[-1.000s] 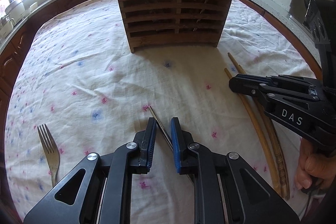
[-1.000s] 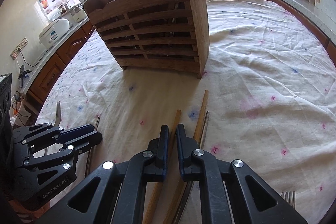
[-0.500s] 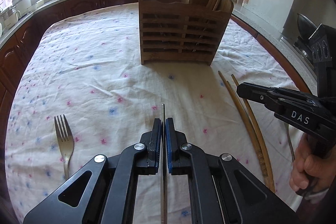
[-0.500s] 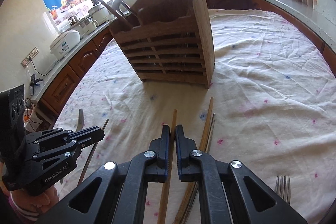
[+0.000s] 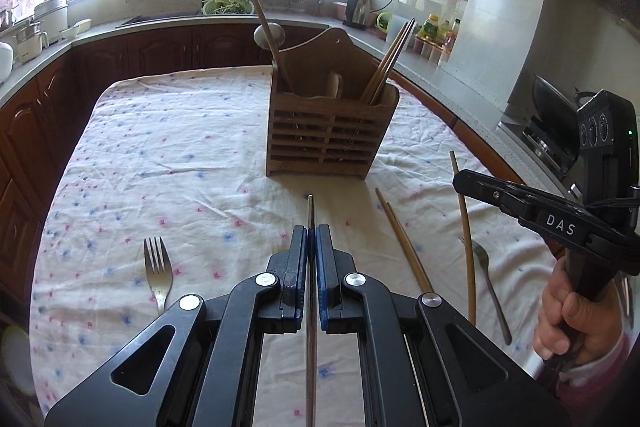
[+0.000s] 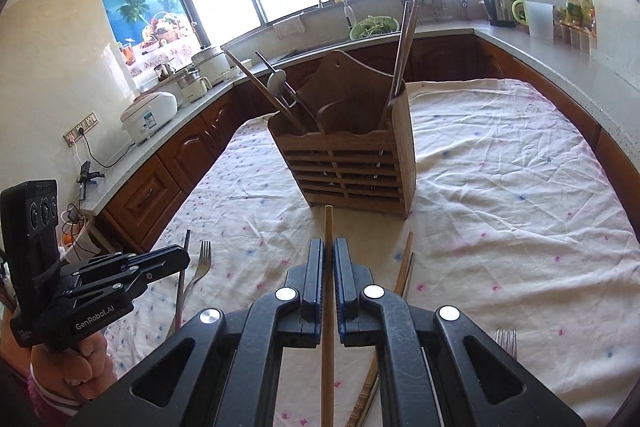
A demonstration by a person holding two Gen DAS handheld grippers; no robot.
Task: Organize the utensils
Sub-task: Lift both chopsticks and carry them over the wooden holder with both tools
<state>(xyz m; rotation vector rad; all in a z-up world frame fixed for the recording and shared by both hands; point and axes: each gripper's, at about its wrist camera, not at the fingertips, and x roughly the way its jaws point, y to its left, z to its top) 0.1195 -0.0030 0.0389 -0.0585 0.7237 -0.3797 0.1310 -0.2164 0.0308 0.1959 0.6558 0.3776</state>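
The left gripper (image 5: 311, 247) has its jaws clamped on a thin metal chopstick (image 5: 311, 307); the right gripper (image 6: 328, 259) pinches a wooden chopstick (image 6: 328, 327), both lifted off the cloth-covered counter (image 5: 180, 155). Ahead, the wooden utensil holder (image 6: 352, 163) already keeps several chopsticks and a ladle. Left lying: 2 forks (image 5: 158, 275) and more wooden chopsticks (image 5: 402, 243), so I judge roughly half remains.

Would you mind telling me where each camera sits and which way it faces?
Left wrist: on the left tool, aimed at the wooden caddy; the right tool and its hand show.
Right wrist: on the right tool, aimed at that caddy from its other side; the left tool shows.
Shared: caddy and tablecloth.
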